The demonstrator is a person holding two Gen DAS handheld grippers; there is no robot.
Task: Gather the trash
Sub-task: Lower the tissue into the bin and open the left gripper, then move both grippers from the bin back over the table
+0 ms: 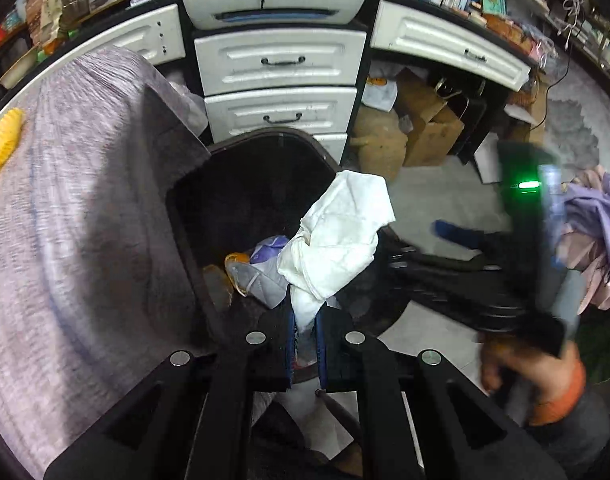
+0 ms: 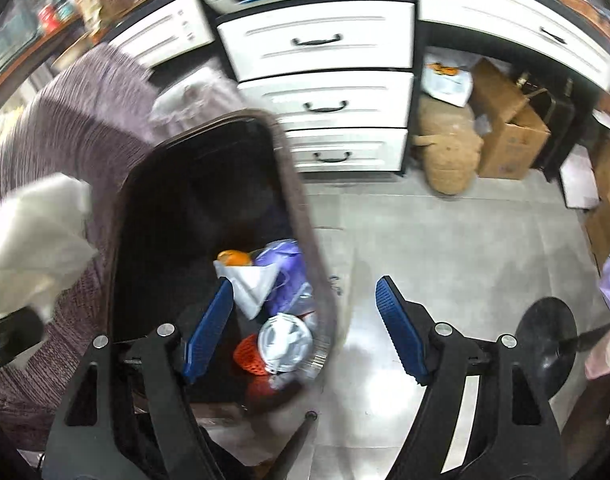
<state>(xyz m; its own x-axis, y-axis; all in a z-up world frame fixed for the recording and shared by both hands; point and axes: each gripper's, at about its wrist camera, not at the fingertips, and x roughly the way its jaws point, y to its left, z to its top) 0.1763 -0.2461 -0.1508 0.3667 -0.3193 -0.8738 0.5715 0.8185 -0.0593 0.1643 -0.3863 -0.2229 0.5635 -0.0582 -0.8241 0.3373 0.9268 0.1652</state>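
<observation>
Left gripper (image 1: pixel 305 320) pinching white crumpled cloth (image 1: pixel 337 232), hung just ahead over the dark bin (image 1: pixel 193 240), presumably for dropping in. Right gripper (image 2: pixel 305 328) spread, empty, straddling the bin's near rim.

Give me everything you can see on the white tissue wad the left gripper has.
The white tissue wad looks like soft, quilted paper, crumpled and folded with faint stains. Its lower tail is pinched between the shut blue-padded fingers of the left gripper; the bulk stands up above them, over the rim of the dark trash bin. Nothing else visibly touches it.
</observation>
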